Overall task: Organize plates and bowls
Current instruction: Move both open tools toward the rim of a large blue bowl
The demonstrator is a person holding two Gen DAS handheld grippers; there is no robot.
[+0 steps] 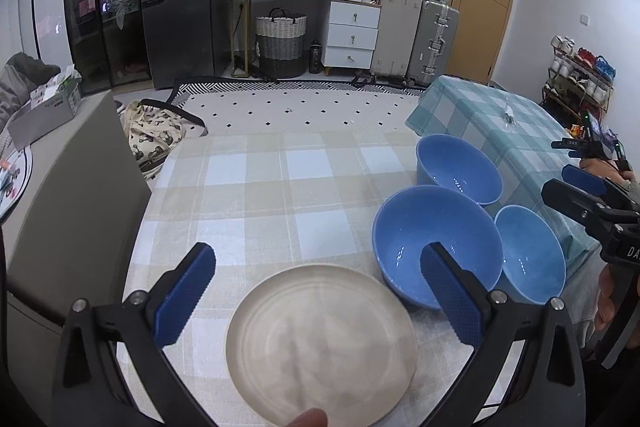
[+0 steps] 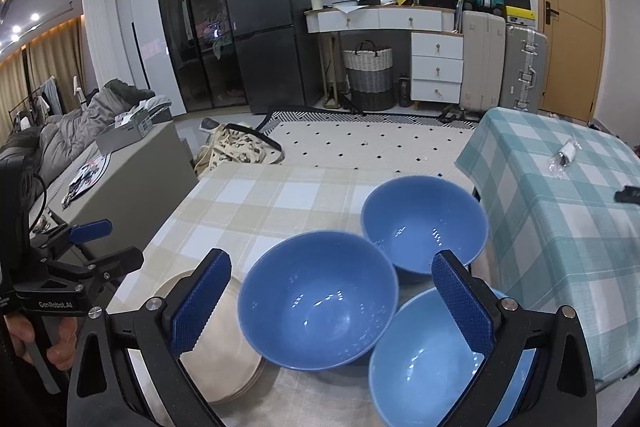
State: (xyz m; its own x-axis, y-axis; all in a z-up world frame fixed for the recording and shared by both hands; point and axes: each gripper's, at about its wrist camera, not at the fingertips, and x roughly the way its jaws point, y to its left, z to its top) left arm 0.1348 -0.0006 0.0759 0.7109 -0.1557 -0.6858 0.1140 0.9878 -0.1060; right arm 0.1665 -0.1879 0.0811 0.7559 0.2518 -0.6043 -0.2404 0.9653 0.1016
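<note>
A stack of cream plates lies at the near edge of the beige checked table; it also shows in the right wrist view. Three blue bowls stand to its right: a middle one, a far one and a near right one. My left gripper is open above the plates, holding nothing. My right gripper is open above the middle bowl, holding nothing. Each gripper shows in the other's view, the right one and the left one.
A second table with a teal checked cloth adjoins on the right, carrying a small wrapped item. A grey cabinet stands to the left. A printed bag lies on the floor beyond the table.
</note>
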